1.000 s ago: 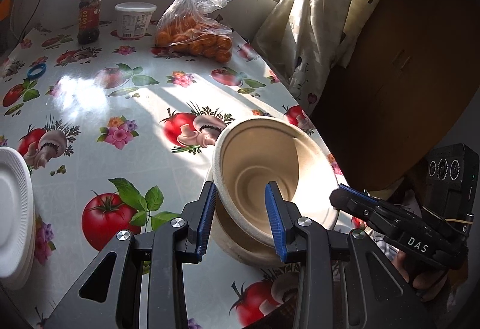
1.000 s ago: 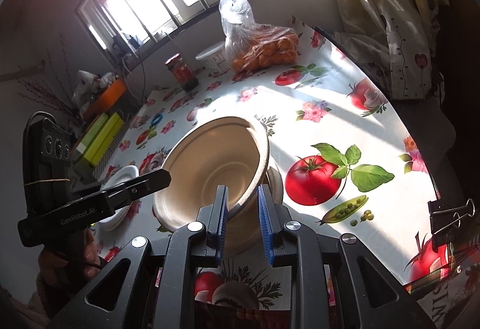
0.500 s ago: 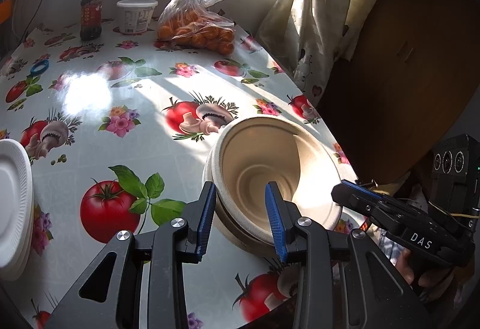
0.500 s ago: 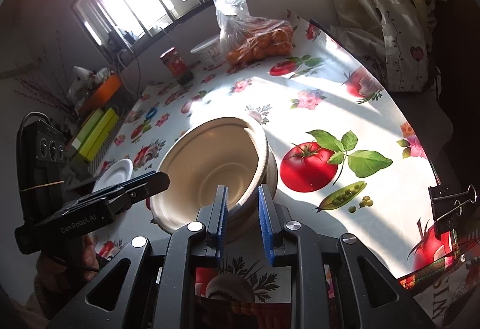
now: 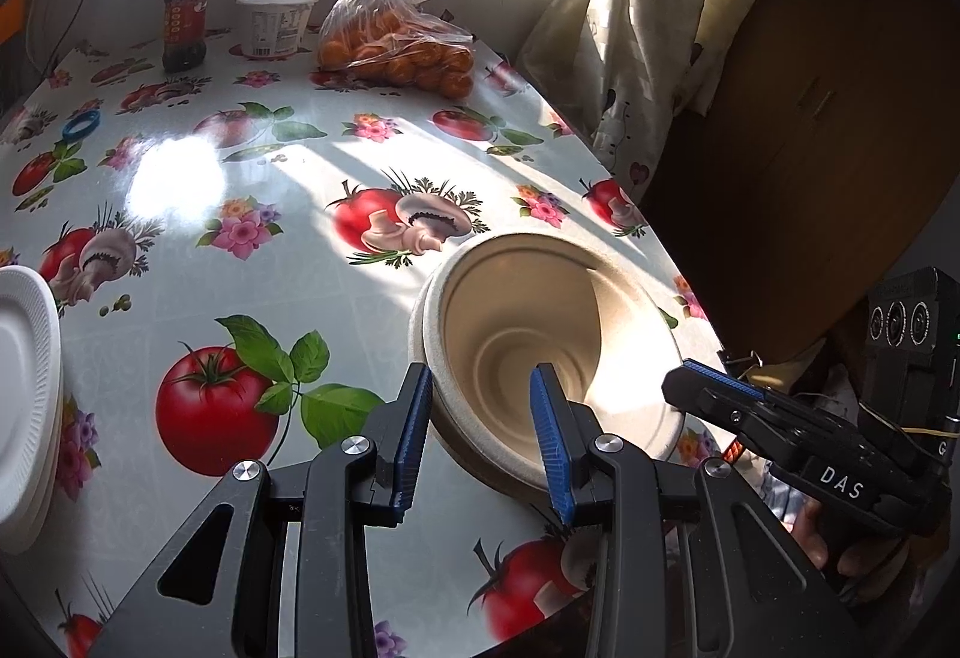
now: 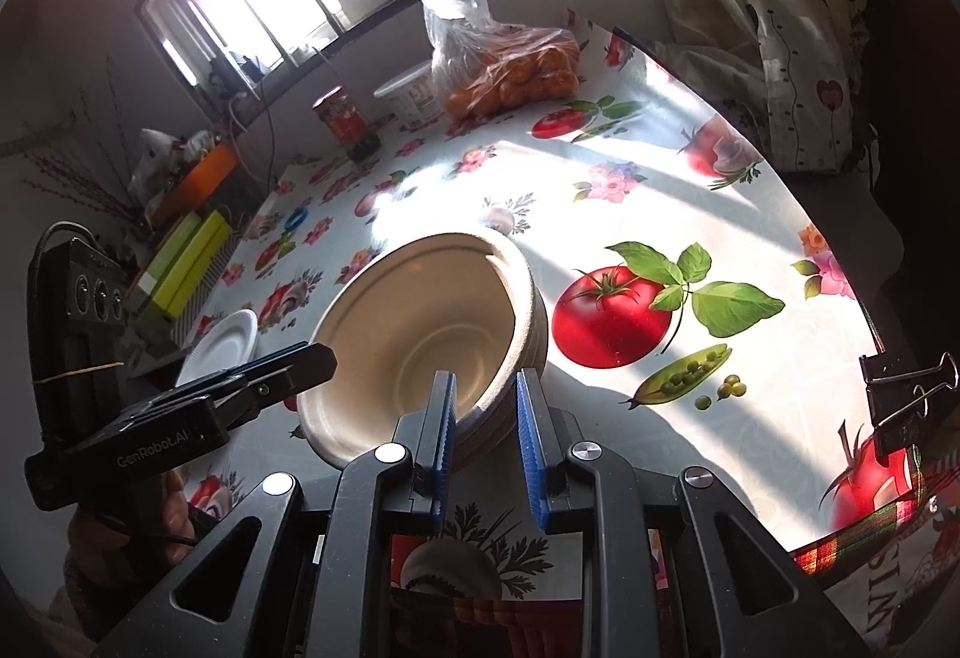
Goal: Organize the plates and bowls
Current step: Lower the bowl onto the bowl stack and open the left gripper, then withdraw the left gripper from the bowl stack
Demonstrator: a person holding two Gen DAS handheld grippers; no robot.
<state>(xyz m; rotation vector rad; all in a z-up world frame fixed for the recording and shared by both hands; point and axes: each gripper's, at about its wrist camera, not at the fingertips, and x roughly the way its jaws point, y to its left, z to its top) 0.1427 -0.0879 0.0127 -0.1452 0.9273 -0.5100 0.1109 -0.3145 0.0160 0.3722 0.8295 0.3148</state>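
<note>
Where sun falls, matte rounded bowl [image 5: 540,322] gleams

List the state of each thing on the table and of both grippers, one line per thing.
Top bowl: tilted, nested in another bowl, its rim between both grippers' pads.
Lower bowl: upright on the table.
Left gripper: shut on the top bowl's rim.
Right gripper: shut on the top bowl's rim.
White plates: stacked, untouched.
Jar: upright, lidded.
White tub: upright, lidded.
Bag of oranges: knotted shut.
</note>
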